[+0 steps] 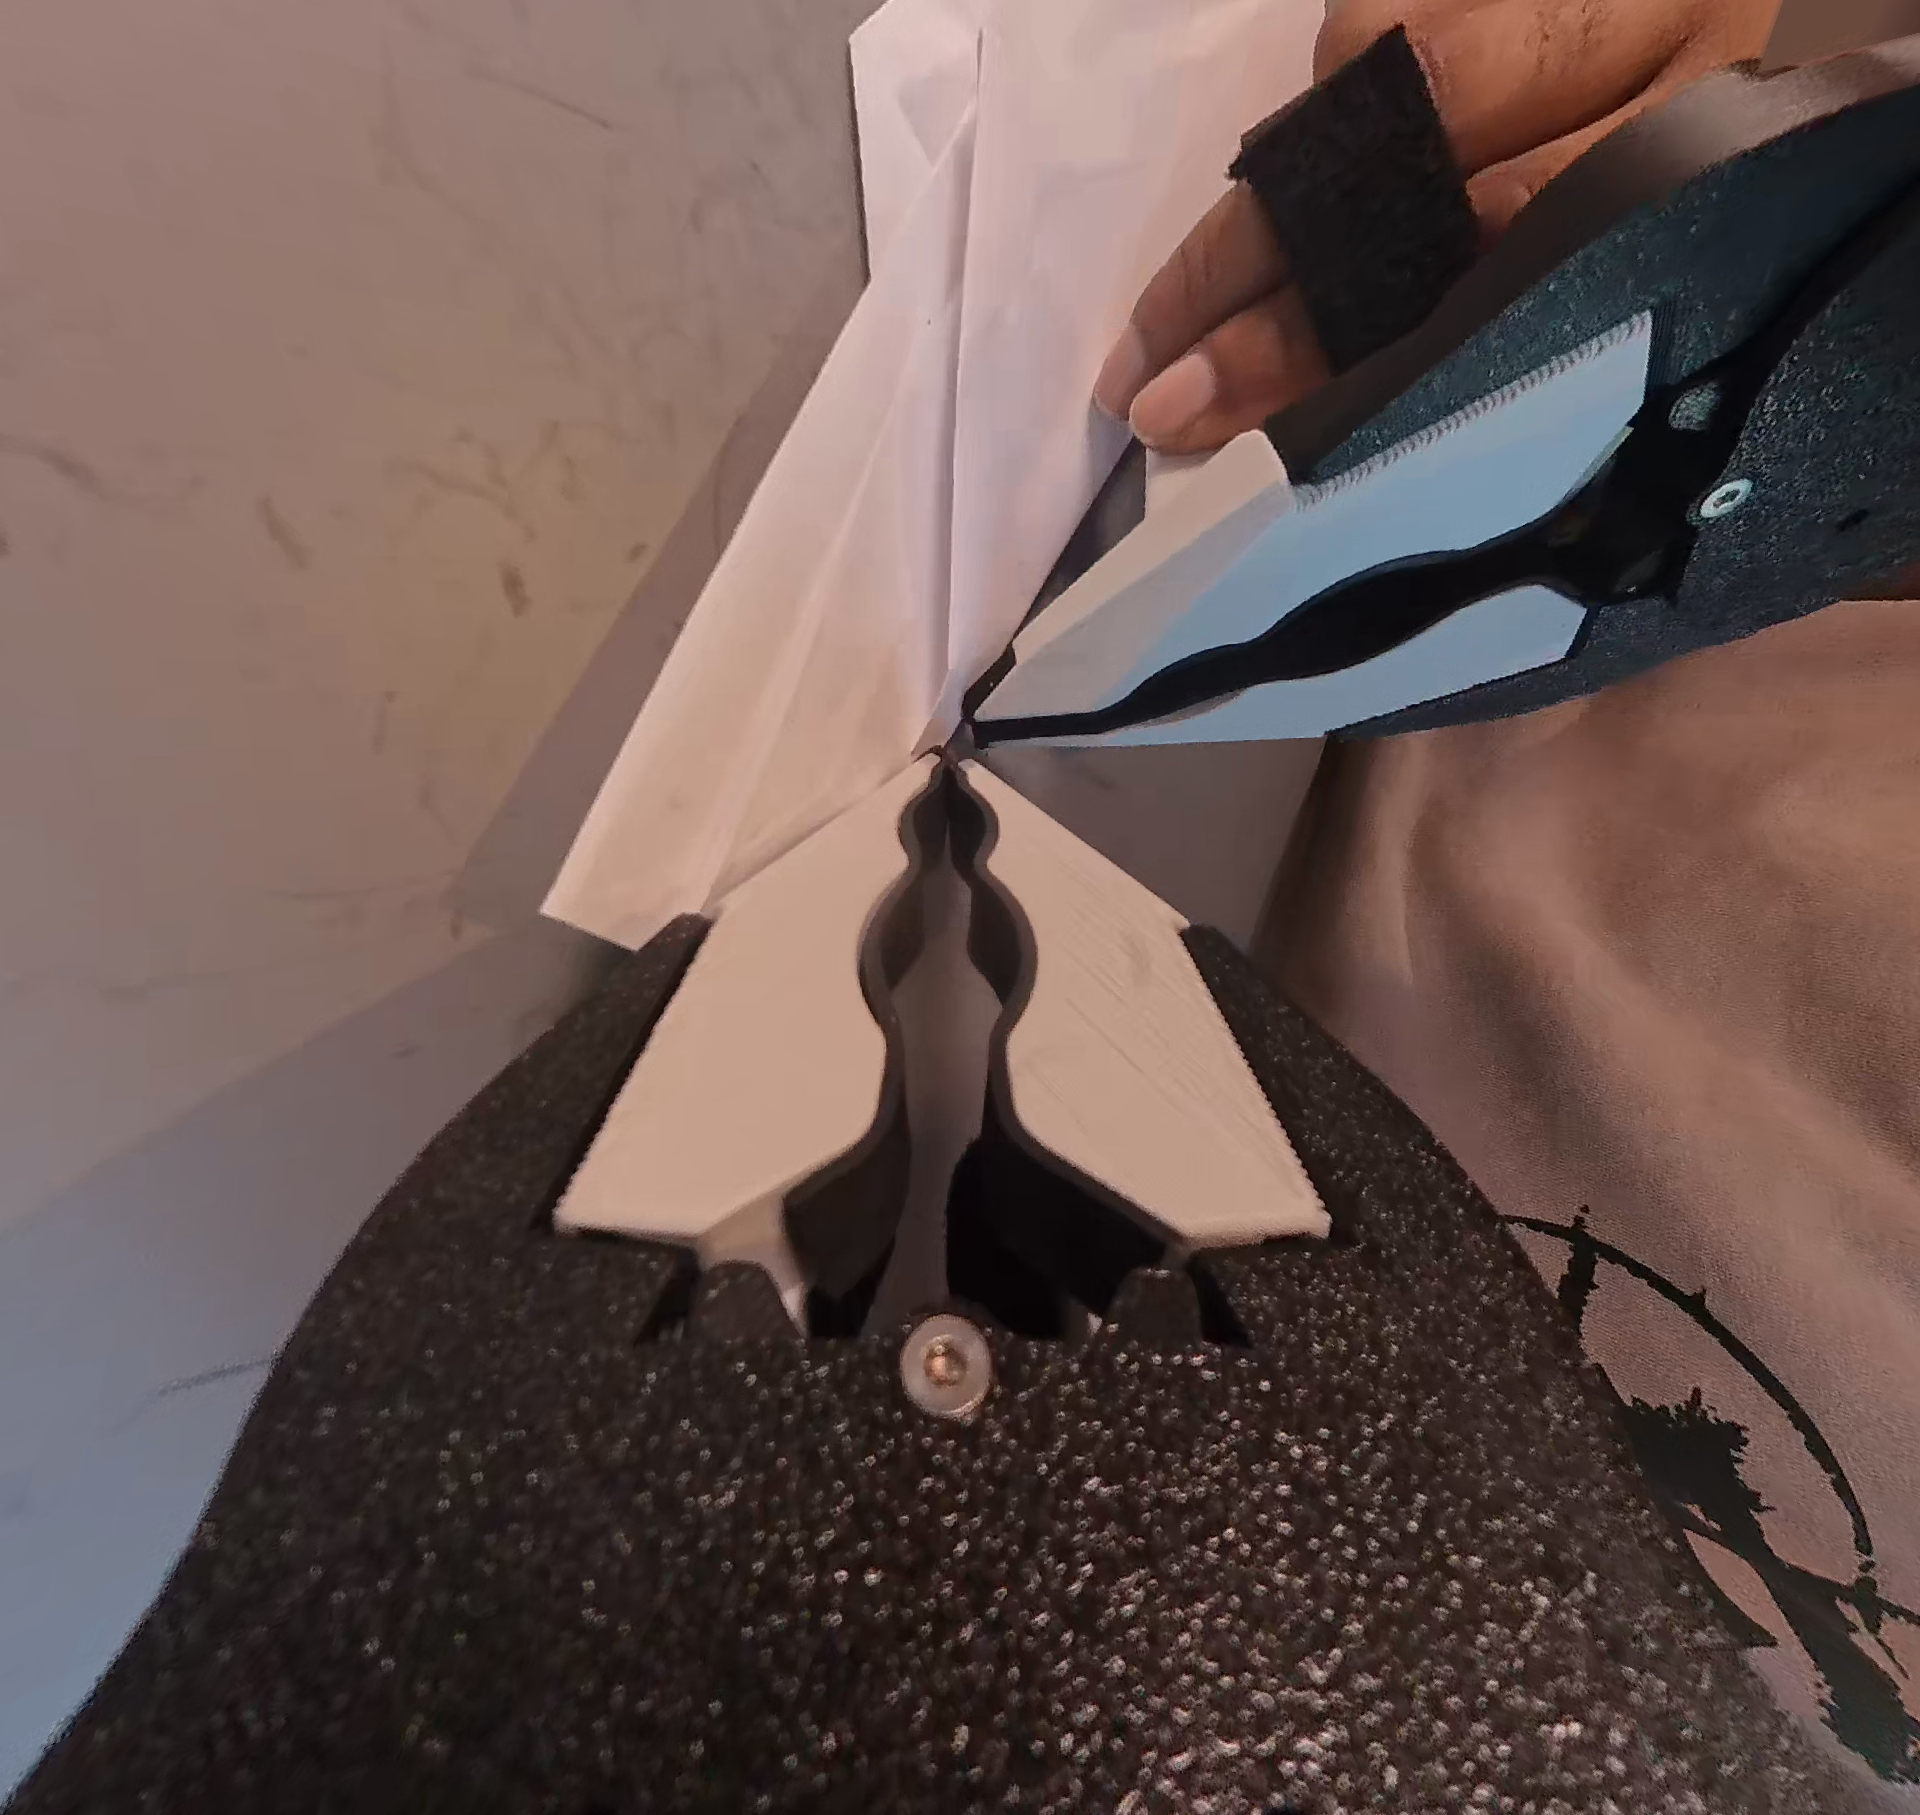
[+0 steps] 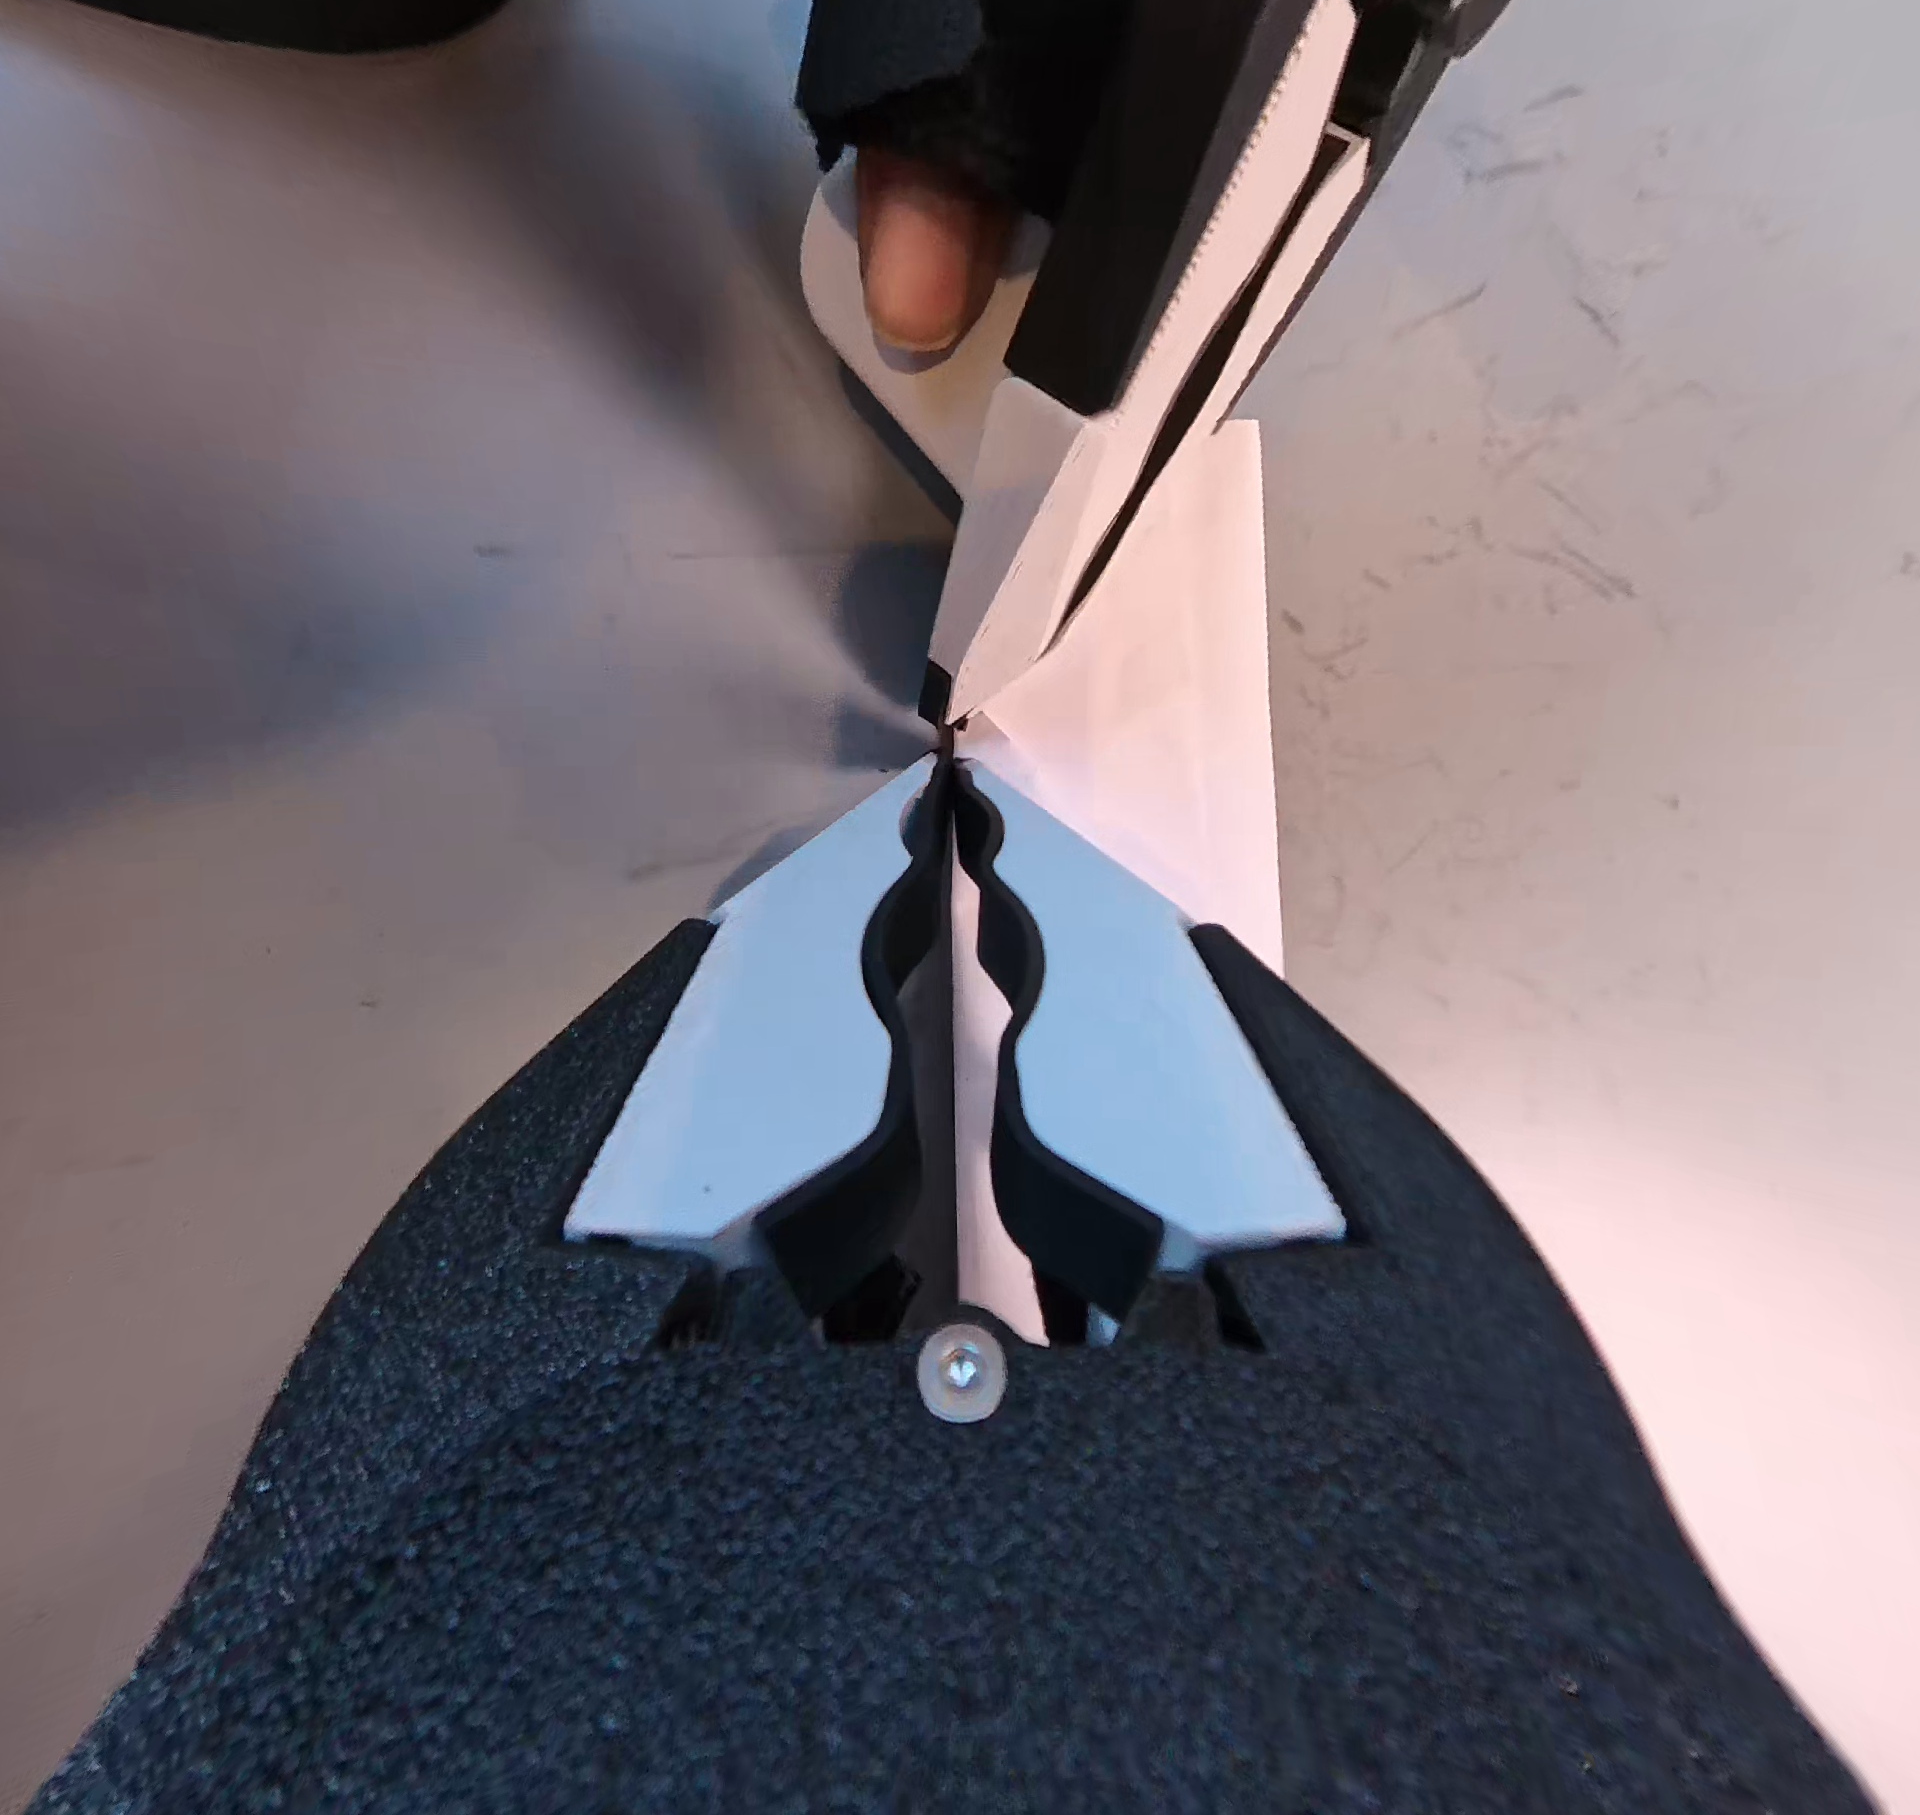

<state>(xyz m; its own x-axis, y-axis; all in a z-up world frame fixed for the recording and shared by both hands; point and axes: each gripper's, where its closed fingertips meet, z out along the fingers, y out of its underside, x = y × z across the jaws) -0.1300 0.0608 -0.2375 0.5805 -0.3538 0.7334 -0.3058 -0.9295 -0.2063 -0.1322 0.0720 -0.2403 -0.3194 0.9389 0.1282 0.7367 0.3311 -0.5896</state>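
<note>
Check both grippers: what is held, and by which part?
Both the left gripper and the right gripper pinch the folded white paper at one pointed corner, tips nearly meeting.

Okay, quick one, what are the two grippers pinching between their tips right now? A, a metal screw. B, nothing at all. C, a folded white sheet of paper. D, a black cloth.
C: the left gripper and the right gripper are both shut at one corner of the folded white paper, which is lifted above the grey tabletop.

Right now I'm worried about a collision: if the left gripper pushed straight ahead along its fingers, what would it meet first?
The folded white paper it is already pinching; the right gripper sits almost tip to tip just beside that line, so it might be struck too. Depth is unclear.
</note>
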